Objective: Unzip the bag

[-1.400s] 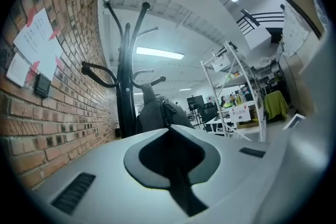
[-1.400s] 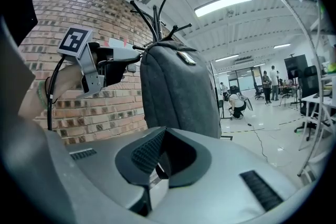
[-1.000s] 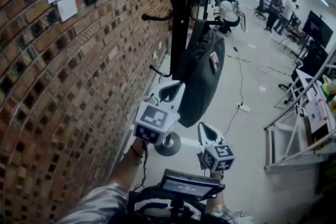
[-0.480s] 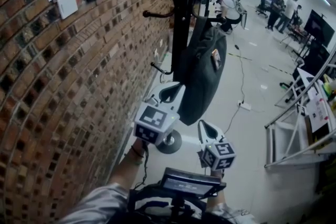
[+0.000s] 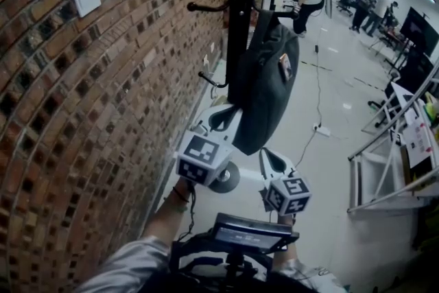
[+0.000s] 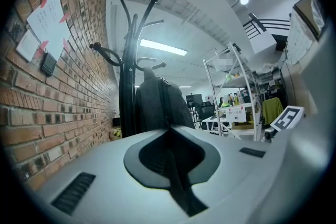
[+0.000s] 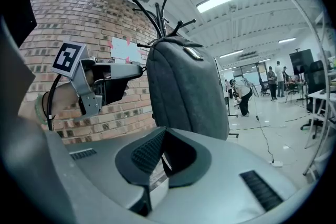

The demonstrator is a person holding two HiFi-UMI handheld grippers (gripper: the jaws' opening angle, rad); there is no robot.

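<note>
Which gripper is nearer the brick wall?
The left gripper, next to the brick wall; the right gripper is farther out, below the bag.

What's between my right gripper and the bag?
Nothing. The right gripper view shows the bag just beyond the right gripper, with bare air between.

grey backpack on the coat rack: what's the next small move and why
Probably raise the right gripper towards the top of the dark grey fabric backpack and open its jaws. Both it and the left gripper sit low by the bag's bottom, jaws together on nothing, while the backpack looks zipped, hanging on the black metal coat rack.
</note>
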